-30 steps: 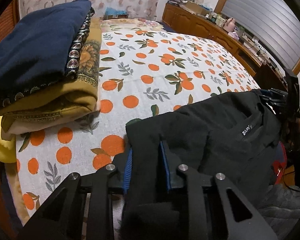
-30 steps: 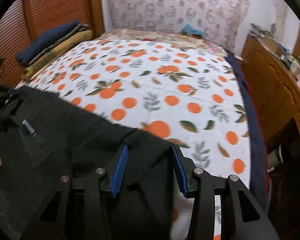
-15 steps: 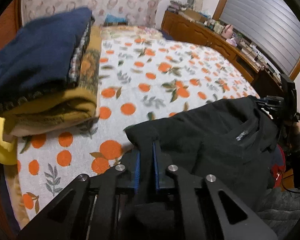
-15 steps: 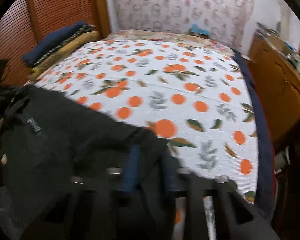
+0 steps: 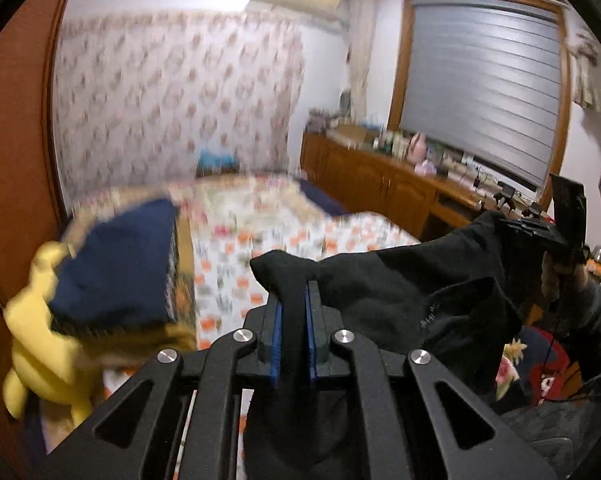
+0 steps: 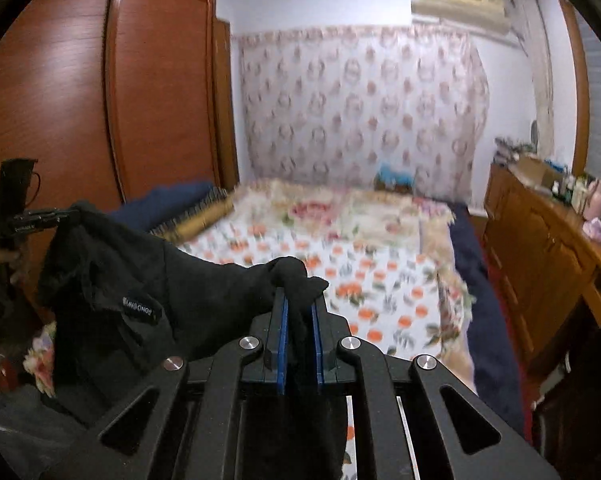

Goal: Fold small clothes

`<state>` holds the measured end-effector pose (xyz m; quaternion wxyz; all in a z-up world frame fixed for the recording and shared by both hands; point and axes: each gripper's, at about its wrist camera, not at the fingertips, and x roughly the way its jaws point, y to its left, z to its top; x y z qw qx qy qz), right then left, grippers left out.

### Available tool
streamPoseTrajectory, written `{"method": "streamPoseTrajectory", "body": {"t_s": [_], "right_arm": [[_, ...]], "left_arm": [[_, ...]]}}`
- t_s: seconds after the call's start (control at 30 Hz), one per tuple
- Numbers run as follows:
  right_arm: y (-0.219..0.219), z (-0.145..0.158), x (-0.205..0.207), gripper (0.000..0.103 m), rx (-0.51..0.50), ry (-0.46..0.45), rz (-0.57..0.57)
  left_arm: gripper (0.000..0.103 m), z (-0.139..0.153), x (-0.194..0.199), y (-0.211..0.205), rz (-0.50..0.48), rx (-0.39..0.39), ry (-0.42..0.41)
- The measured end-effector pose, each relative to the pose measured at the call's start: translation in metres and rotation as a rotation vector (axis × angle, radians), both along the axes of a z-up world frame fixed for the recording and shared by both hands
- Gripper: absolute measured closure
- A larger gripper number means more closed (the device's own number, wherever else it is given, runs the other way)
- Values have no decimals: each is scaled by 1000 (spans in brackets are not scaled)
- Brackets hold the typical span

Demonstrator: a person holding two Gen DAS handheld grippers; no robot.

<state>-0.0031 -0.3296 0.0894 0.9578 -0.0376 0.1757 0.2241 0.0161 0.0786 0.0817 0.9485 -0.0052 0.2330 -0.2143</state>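
A black garment (image 5: 400, 292) hangs in the air above the bed, stretched between both grippers. My left gripper (image 5: 294, 300) is shut on one corner of it, the cloth pinched between the blue pads. The right gripper (image 5: 540, 232) shows at the far right of the left wrist view, holding the other end. In the right wrist view my right gripper (image 6: 299, 304) is shut on a bunched corner of the black garment (image 6: 140, 280), which carries a small label (image 6: 138, 306). The left gripper (image 6: 32, 220) appears at the far left edge there.
The bed (image 6: 380, 276) has an orange-print sheet. A stack of folded clothes (image 5: 116, 272), navy on top, sits on its left side with something yellow (image 5: 40, 344) beside it. A wooden wardrobe (image 6: 100, 100) stands left, a cluttered wooden cabinet (image 5: 400, 184) right.
Both grippers closed on the garment's corners and rose, lifting it off the bed. Both views tilted up from the sheet toward the far wall.
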Motion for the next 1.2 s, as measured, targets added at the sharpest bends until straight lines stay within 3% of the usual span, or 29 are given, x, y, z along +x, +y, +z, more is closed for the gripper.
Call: {"method": "streamPoseTrajectory", "body": {"t_s": [0.33, 0.73, 0.9, 1.0, 1.1, 1.2], "right_arm": [[-36, 73, -75, 94, 86, -191, 27], [-61, 151, -130, 93, 100, -365, 87], [-67, 162, -97, 94, 120, -386, 87], [-46, 153, -62, 94, 83, -367, 56], [-17, 142, -5, 93, 34, -300, 8], [7, 120, 77, 93, -14, -188, -47]], "left_arm": [[93, 78, -59, 7, 21, -59, -273], [93, 140, -96, 17, 31, -94, -454], [93, 157, -84, 24, 52, -90, -474], [93, 157, -55, 17, 94, -25, -470], [93, 138, -1, 9, 128, 17, -400], [92, 97, 73, 0, 155, 57, -304]]}}
